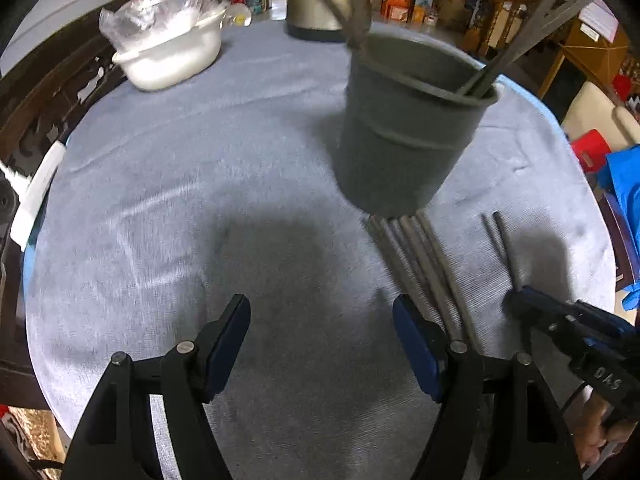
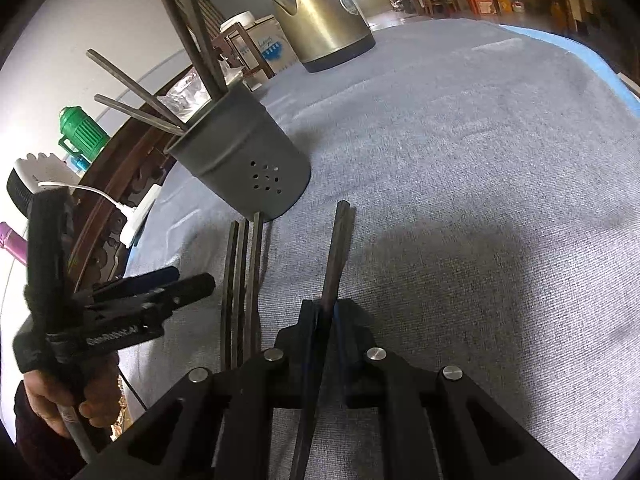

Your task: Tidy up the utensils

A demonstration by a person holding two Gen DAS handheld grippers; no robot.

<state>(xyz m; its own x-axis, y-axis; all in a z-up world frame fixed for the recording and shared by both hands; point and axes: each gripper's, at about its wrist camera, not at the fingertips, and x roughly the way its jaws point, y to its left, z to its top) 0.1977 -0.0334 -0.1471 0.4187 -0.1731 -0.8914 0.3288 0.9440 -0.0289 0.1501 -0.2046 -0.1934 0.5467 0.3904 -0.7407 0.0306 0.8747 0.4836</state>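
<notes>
A grey utensil cup (image 1: pixel 408 132) (image 2: pixel 248 164) stands on the blue-grey cloth with several dark chopsticks (image 2: pixel 132 92) leaning out of it. Several more chopsticks (image 1: pixel 420 264) (image 2: pixel 244 280) lie side by side just in front of the cup. My left gripper (image 1: pixel 322 320) hovers open over bare cloth to their left, with nothing between its fingers. My right gripper (image 2: pixel 326 308) is shut on a pair of dark chopsticks (image 2: pixel 338 256) (image 1: pixel 502 248) that lies apart to the right, tips pointing toward the cup. The left gripper (image 2: pixel 188 280) also shows in the right wrist view.
A metal kettle (image 1: pixel 320 0) (image 2: pixel 320 20) stands behind the cup. A white bowl with a plastic bag (image 1: pixel 168 48) sits at the back left. A white power strip (image 2: pixel 140 212) lies at the table's left edge. Chairs and clutter surround the round table.
</notes>
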